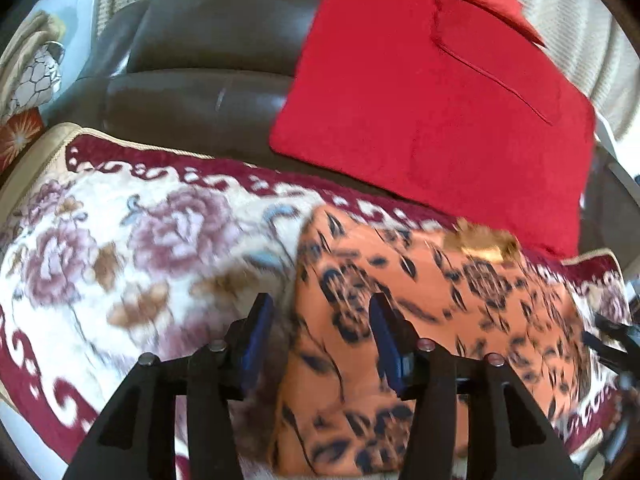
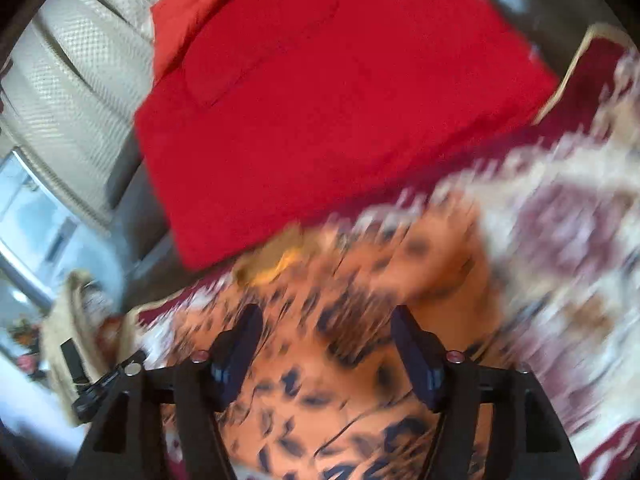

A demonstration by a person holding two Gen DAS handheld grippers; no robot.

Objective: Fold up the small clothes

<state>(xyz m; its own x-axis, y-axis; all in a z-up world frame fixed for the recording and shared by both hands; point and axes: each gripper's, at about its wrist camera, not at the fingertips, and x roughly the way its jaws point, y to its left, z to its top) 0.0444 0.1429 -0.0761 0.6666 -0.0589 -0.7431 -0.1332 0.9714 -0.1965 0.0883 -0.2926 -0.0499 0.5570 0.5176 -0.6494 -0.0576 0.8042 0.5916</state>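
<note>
Fingers [image 1: 264,320] of both grippers released, spread, angled down over the orange patterned garment [image 1: 420,320]; nothing gripped

Floral blanket [image 1: 120,248], cream with mauve roses and a maroon scroll border, fills lower left of the left wrist view; blurred at right in the right wrist view [image 2: 560,220]. Dark brown leather sofa [image 1: 208,64] at upper centre-left, behind the blanket. Cream textured cushion [image 1: 580,32] at upper right; same cushion at upper left in the right wrist view [image 2: 72,72]. Vase with cracked-web pattern [image 1: 40,76] at far left edge. Orange starburst-patterned item [image 1: 18,136] just below the vase, what it is unclear. Bright window area [image 2: 36,208] at left, blurred.
</note>
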